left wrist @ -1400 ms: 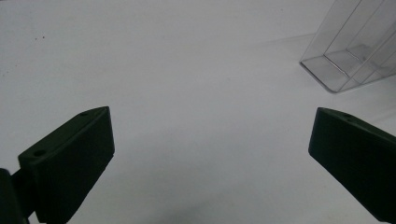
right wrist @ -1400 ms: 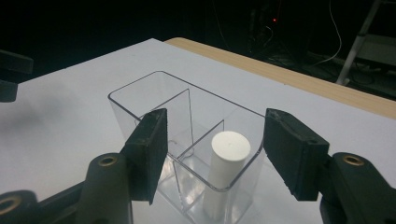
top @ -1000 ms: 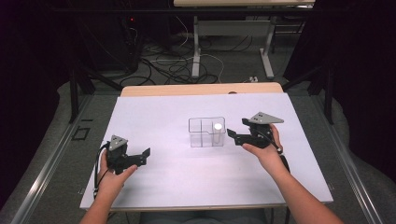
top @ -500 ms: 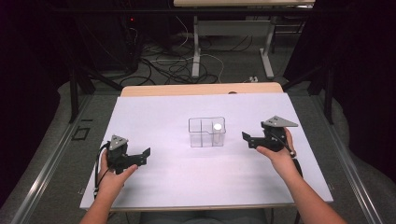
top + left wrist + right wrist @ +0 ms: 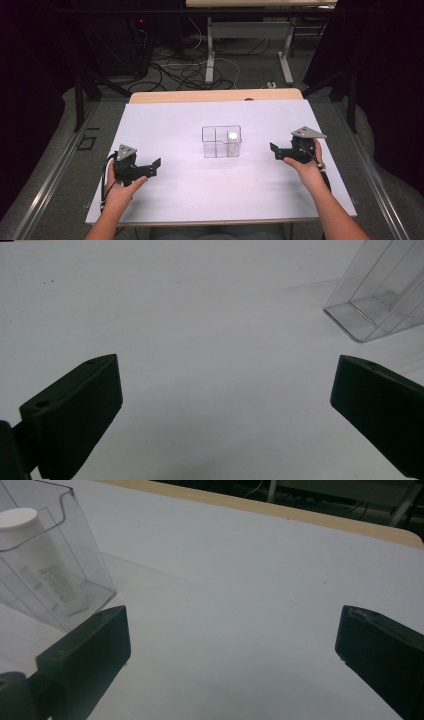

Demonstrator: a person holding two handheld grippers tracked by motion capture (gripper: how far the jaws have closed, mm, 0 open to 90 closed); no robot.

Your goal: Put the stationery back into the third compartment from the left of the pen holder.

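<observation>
A clear plastic box with inner dividers stands mid-table. A white capped bottle stands upright in its right-hand compartment, and the right gripper view shows that bottle inside the box at upper left. My left gripper rests open on the table at the front left, well apart from the box, whose corner appears in the left gripper view. My right gripper is open at the right of the box, a short gap away, with nothing between its jaws.
The white sheet covers the table; a strip of wooden edge lies at the back. Behind the table, cables lie on the floor around the legs of another desk.
My right gripper has drawn back from the box toward the right side of the table. The bottle stays standing in the box. The left gripper has not moved.
</observation>
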